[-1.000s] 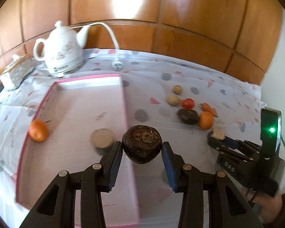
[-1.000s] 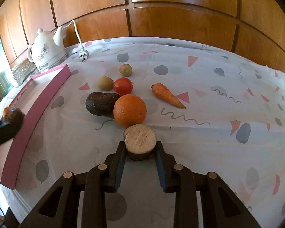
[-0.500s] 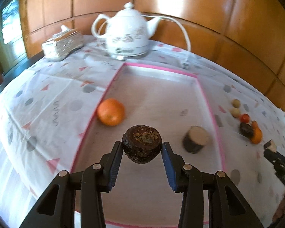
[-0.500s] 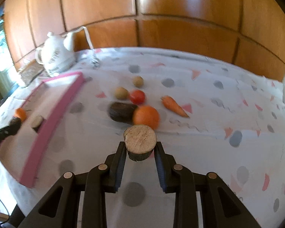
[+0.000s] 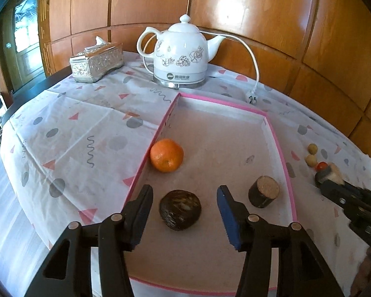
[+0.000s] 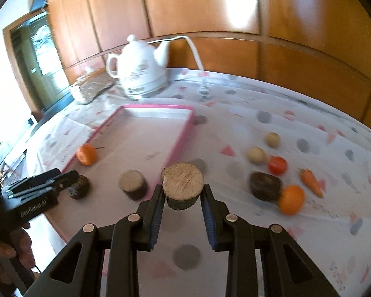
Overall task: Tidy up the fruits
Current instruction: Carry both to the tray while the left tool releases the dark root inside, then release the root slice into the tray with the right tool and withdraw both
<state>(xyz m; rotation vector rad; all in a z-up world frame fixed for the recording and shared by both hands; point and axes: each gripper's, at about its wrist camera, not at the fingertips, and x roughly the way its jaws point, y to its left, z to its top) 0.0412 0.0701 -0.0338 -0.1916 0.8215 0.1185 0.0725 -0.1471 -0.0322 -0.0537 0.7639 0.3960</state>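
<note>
A pink-rimmed tray (image 5: 282,148) holds an orange (image 5: 166,155), a brown cut stub (image 5: 263,191) and a dark round fruit (image 5: 180,209). My left gripper (image 5: 184,206) is open, its jaws on either side of the dark fruit, which rests on the tray floor. My right gripper (image 6: 182,195) is shut on a second cut stub (image 6: 182,185) and holds it above the cloth, right of the tray (image 6: 185,133). On the cloth to the right lie a dark fruit (image 6: 265,185), an orange (image 6: 291,199), a carrot (image 6: 310,179), a tomato (image 6: 277,165) and two small pale balls (image 6: 256,155).
A white kettle (image 5: 180,57) with a cord and plug (image 5: 251,96) stands behind the tray. A silver tissue box (image 5: 96,61) sits at the back left. The table edge runs along the left. The right gripper shows in the left wrist view (image 5: 331,180).
My left gripper has opened and let go of the dark fruit, which now sits on the tray. My right gripper has carried the stub left toward the tray.
</note>
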